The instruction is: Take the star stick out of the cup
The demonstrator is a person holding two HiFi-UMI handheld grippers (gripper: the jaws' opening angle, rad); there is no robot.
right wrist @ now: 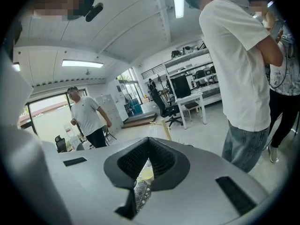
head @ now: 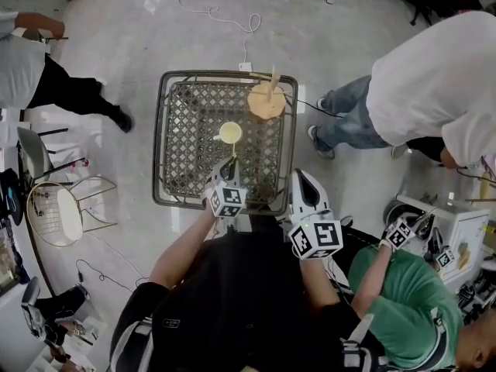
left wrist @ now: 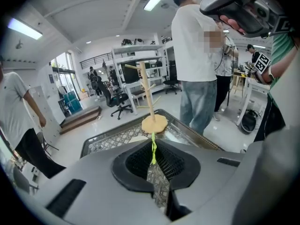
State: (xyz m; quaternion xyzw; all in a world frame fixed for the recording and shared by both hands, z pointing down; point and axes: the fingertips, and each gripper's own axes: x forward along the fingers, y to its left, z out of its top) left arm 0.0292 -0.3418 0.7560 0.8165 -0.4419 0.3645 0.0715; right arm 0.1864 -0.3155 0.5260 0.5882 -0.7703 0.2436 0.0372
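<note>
A pale yellow cup (head: 230,132) stands near the middle of the wicker table (head: 174,142). My left gripper (head: 232,167) reaches over the table's near side, just short of the cup. In the left gripper view its pads are shut on a thin yellow-green stick (left wrist: 153,149) that runs up between them; the star end is hidden. My left gripper (left wrist: 153,162) faces the wooden peg stand (left wrist: 154,123). My right gripper (head: 302,183) hangs off the table's near right corner, with its jaws (right wrist: 147,161) together and nothing held. The cup (right wrist: 146,172) shows below them.
The wooden peg stand (head: 266,99) rises at the table's far right. A person in a white shirt (head: 434,84) stands close to the right, another person (head: 31,76) at the far left, and one in green (head: 403,301) beside me. A wire chair (head: 62,211) sits to the left.
</note>
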